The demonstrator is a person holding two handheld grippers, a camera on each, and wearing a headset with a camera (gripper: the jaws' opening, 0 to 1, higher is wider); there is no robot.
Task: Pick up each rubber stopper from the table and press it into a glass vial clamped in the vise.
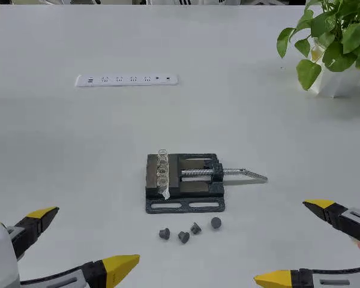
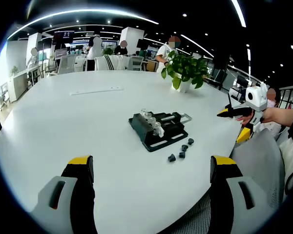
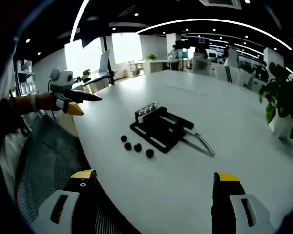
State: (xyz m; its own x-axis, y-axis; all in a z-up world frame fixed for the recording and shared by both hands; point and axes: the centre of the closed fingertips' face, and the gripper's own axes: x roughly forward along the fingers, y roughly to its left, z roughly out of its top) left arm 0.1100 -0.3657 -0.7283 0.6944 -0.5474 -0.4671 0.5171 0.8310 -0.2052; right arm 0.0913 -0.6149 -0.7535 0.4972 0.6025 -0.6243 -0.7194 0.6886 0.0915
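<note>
Workbench, head view. One black metal bench vise (image 1: 185,183) stands on the pale grey table (image 1: 78,156). It serves as the reference for all positions below.

- **Vials:** A single row of clear glass vials (image 1: 162,171) stands upright, clamped between the vise jaws at the vise's left end. At least four can be made out, but the exact count cannot be read.
- **Screw handle:** One bare steel screw handle (image 1: 247,173) projects from the right end of the vise.
- **Stoppers:** Four dark grey rubber stoppers (image 1: 183,237) lie loose on the table just in front of the vise, on the person's side. They are near it but not touching, and are set in a shallow arc.
- **Power strip:** One white power strip (image 1: 126,80) lies well beyond the vise, to its far left.
- **Plant:** One green leafy plant in a white pot (image 1: 336,42) stands well beyond the vise, to its far right.
- **Left gripper:** The left gripper (image 1: 81,239) hangs nearer the person than the vise and to its left. Its two yellow-tipped black jaws are spread wide and hold nothing.
- **Right gripper:** The right gripper (image 1: 297,242) hangs nearer the person and to the vise's right. Its jaws are likewise spread wide and empty.

Each gripper is well apart from the stoppers and from the vise.
</note>
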